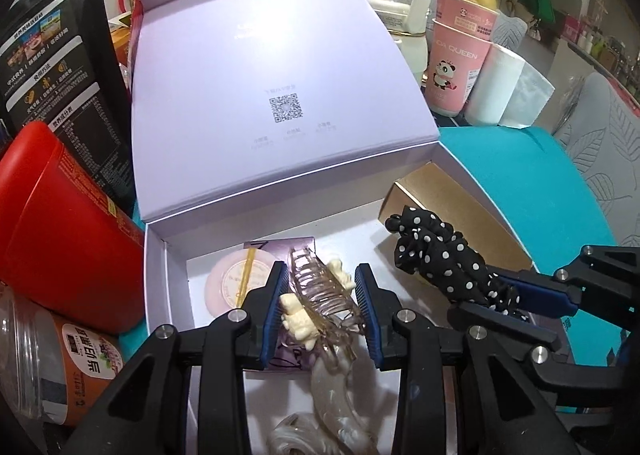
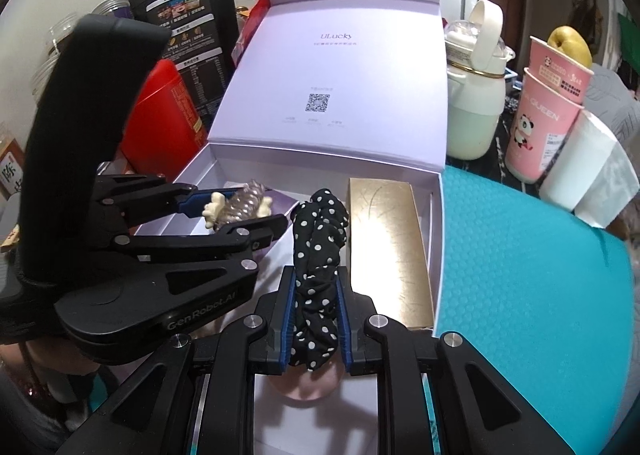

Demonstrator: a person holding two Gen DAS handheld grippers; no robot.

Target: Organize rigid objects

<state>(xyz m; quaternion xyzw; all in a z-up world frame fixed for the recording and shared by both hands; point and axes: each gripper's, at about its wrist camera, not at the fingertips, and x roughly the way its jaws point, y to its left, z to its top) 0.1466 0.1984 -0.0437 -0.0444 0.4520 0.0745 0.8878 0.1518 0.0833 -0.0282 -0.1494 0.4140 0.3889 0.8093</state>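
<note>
An open white box (image 1: 160,283) with a lilac lid (image 1: 272,95) stands on a teal mat. My left gripper (image 1: 322,305) is shut on a clear hair claw clip with cream bows (image 1: 320,295), held over the box's inside; it also shows in the right wrist view (image 2: 240,207). My right gripper (image 2: 316,319) is shut on a black polka-dot scrunchie (image 2: 318,255), held over the box beside a gold box (image 2: 388,247). The scrunchie shows in the left wrist view (image 1: 436,255). A pink round item (image 1: 232,285) lies in the box.
A red canister (image 1: 68,223), a black pouch (image 1: 60,55) and a clear jar (image 1: 48,367) crowd the left. Pink panda cups (image 2: 548,111), a white bottle (image 2: 476,95) and a paper roll (image 2: 584,171) stand at the right. The teal mat (image 2: 520,275) lies right of the box.
</note>
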